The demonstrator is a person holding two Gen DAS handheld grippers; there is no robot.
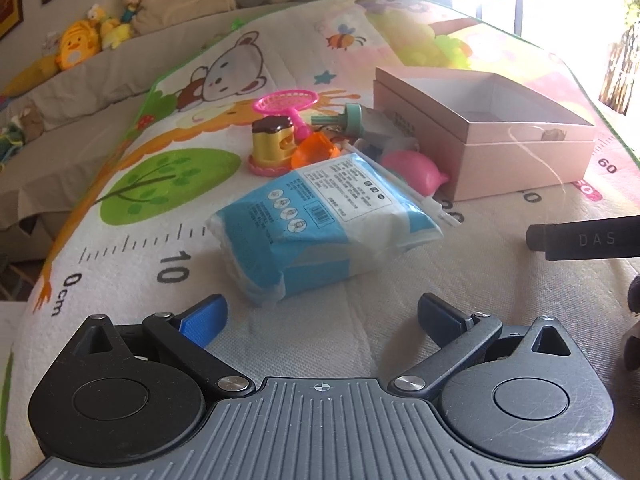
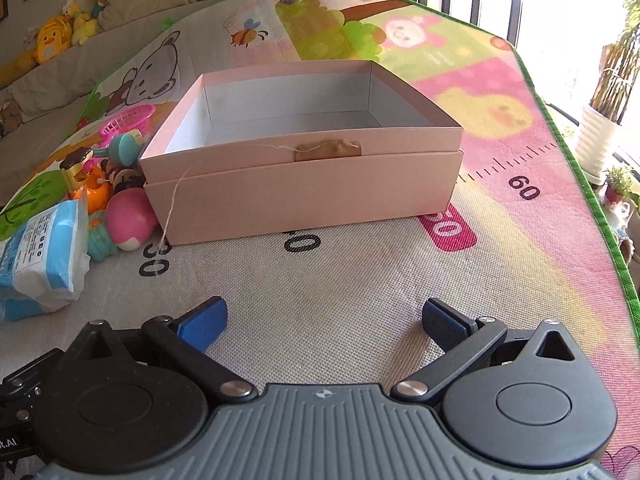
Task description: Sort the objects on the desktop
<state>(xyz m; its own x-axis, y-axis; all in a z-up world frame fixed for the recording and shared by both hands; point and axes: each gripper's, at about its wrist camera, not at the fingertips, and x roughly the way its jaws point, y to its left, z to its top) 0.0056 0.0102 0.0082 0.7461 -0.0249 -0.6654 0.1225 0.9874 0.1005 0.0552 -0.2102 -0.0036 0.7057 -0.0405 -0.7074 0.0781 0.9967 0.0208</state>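
A blue and white tissue pack (image 1: pixel 320 224) lies on the play mat just ahead of my open, empty left gripper (image 1: pixel 320 318). Behind it sit a gold and brown toy (image 1: pixel 274 142), a pink toy racket (image 1: pixel 288 102), an orange piece (image 1: pixel 314 152), a teal toy (image 1: pixel 348 120) and a pink ball (image 1: pixel 414 168). An open, empty pink box (image 2: pixel 304 184) stands to the right. My right gripper (image 2: pixel 322 322) is open and empty in front of the box. The tissue pack (image 2: pixel 42 256) and pink ball (image 2: pixel 130 218) show at left in the right wrist view.
The cartoon play mat (image 2: pixel 500 152) with ruler marks covers the surface, edged in green at right. A grey bed with plush toys (image 1: pixel 76 46) lies beyond at left. Potted plants (image 2: pixel 612 120) stand past the right edge. The other gripper's black part (image 1: pixel 580 238) shows at right.
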